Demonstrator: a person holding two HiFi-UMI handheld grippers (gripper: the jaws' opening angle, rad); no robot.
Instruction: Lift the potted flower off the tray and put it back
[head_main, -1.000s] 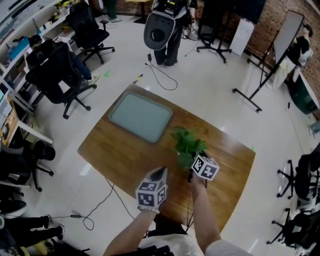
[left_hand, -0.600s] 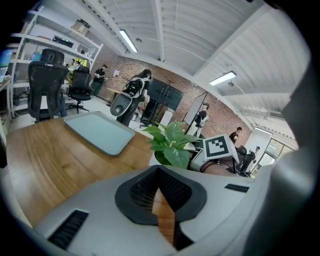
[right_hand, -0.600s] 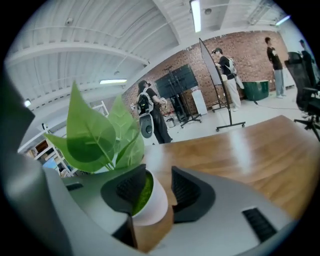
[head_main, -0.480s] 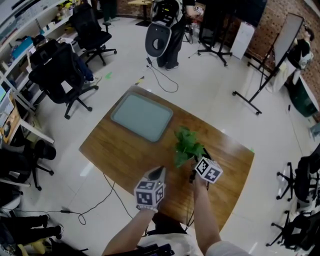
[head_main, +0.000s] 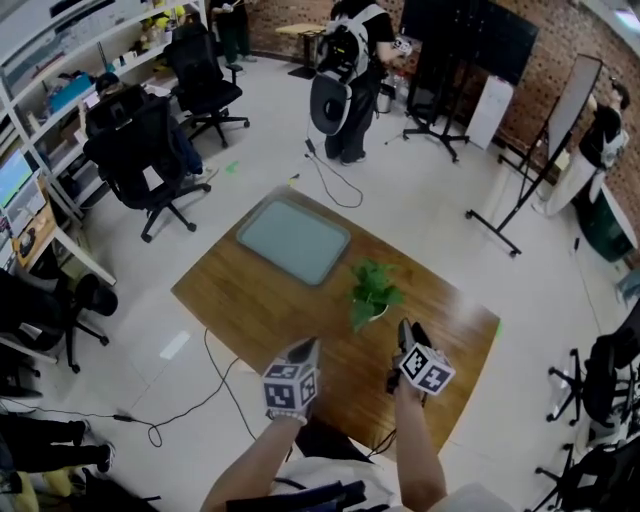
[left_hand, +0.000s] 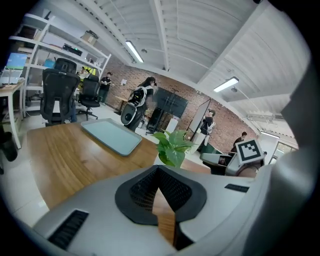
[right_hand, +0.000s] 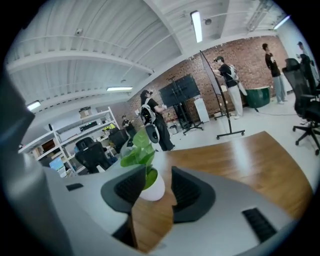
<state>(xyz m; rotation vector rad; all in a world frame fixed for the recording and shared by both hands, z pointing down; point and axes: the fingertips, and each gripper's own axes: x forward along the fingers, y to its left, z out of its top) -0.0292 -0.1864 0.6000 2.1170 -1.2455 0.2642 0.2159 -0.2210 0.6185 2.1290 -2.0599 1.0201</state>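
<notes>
Potted flower (head_main: 372, 292): on the desk (head_main: 250, 300), off the tray (head_main: 292, 240), awaiting return.
Right gripper (head_main: 404, 326): your jaws spread, aimed at it, not touching.
Left gripper (head_main: 311, 344): jaws pressed together, empty, idle.

No words, numbers or brand names can be read anywhere. The marker cubes (head_main: 284, 388) on the left gripper (head_main: 307, 347) and right gripper (head_main: 407, 328) bear only black-and-white square patterns, no letters or digits. The shelf screens (head_main: 14, 178) are too small to read.
</notes>
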